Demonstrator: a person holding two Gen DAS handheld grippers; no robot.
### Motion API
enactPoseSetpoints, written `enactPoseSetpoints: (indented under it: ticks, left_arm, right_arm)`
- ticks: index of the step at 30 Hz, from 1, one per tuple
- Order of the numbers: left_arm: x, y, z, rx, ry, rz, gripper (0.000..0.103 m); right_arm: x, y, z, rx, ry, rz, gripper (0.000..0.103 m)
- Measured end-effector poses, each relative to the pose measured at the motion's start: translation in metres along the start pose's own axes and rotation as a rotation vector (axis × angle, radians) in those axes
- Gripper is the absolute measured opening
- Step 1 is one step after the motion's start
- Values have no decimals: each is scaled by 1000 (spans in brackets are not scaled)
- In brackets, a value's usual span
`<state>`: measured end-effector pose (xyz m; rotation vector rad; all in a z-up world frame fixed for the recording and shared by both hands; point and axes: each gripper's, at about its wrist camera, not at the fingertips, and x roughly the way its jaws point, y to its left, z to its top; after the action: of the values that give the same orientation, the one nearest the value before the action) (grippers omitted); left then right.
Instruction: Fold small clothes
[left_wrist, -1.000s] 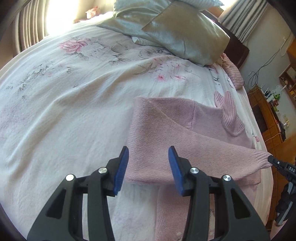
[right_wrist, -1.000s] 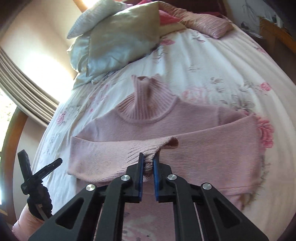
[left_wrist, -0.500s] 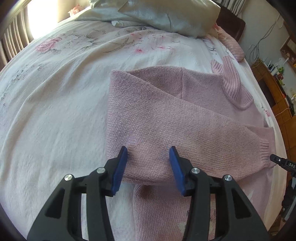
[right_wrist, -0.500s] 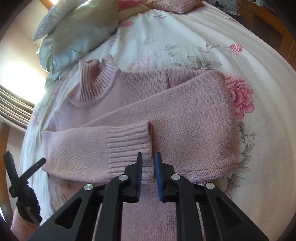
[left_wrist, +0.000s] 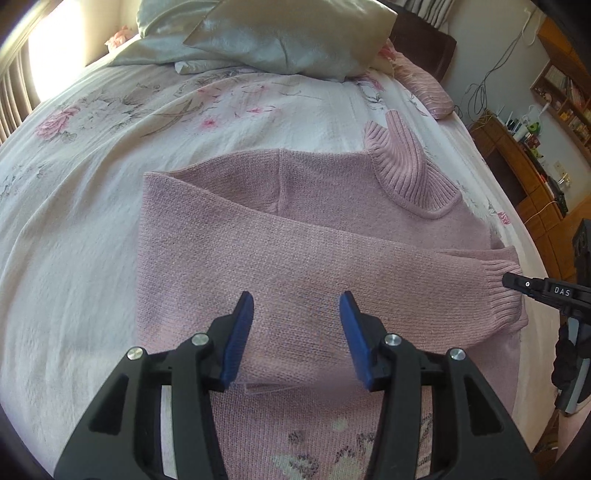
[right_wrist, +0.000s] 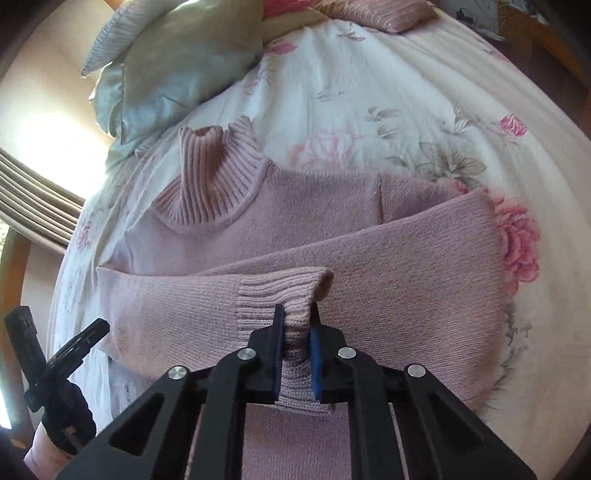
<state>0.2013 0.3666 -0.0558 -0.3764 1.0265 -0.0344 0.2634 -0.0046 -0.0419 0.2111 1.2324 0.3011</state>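
Right tongs are pinching the ribbed cuff of the pink sweater's sleeve, lying across the chest, on the floral bed; left tongs are hovering wide apart and empty just over the other folded sleeve. Best practice, judging from this: lay cuff flat and square before releasing, left tongs pressing the layers down. Collar and pillows are lying beyond.
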Motion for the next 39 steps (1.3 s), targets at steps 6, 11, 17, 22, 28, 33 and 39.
enactPoseSetpoints:
  ticks: [6,11,17,22,28,33,39]
  left_arm:
    - [33,1,-7,32,60,40,50]
    - [26,-1,3,58,74,22,50]
    - [18,-23,62,82,-5,-66,51]
    - [64,-47,125,115,8,-66,51]
    - [122,-62,165,89,92,-122,51]
    - [149,-71,176,90,129,-158,50]
    - [180,-72,182,38,188,-150,44]
  right_arm:
    - [35,-20,-6,6,84,-94,13]
    - [31,-13,2,-54,92,-122,22]
    - [7,0,46,-64,1,18,27]
    - [41,17,107,-117,21,61,51]
    - [95,26,163,-109,99,54,51]
    - [121,35,178,-129,140,49,49]
    - [142,42,186,-147,150,29,33]
